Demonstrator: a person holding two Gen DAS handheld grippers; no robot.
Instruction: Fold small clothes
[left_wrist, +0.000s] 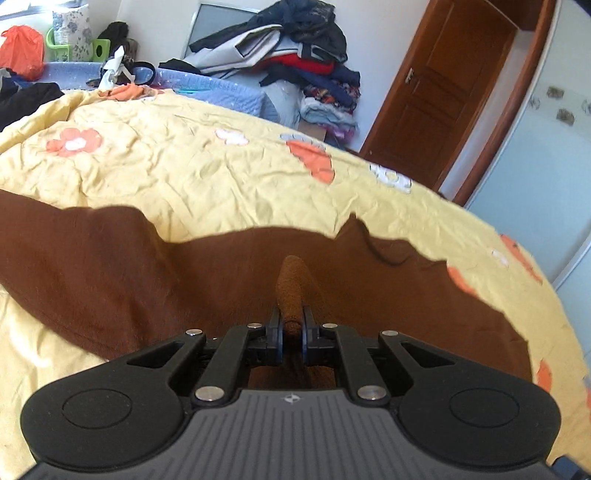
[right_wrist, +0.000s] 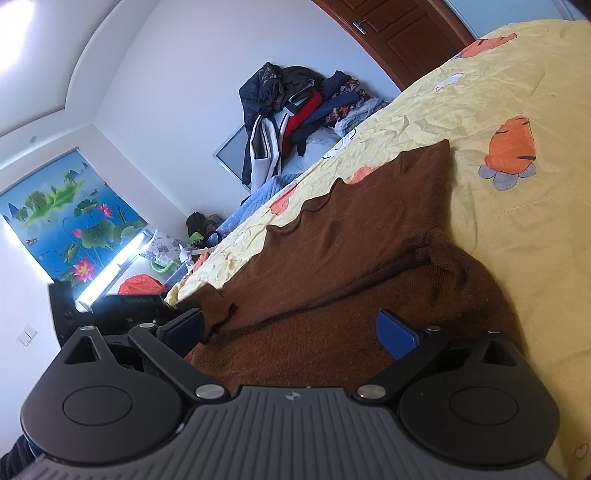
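A brown knit garment (left_wrist: 110, 273) lies spread across the yellow flowered bed cover (left_wrist: 166, 166). My left gripper (left_wrist: 292, 317) is shut on a raised fold of the brown garment, and a ridge of the cloth sticks out between the pads. In the right wrist view the same garment (right_wrist: 369, 206) lies flat with a sleeve folded over it. My right gripper (right_wrist: 291, 328) stands wide open low over the garment's near edge, and its blue pads (right_wrist: 395, 334) do not press on the cloth.
A tall pile of mixed clothes (left_wrist: 295, 44) sits beyond the bed by the wall, with a brown wooden door (left_wrist: 443, 92) to its right. A blue quilt (left_wrist: 221, 88) and an orange bag (left_wrist: 22, 51) lie at the far side.
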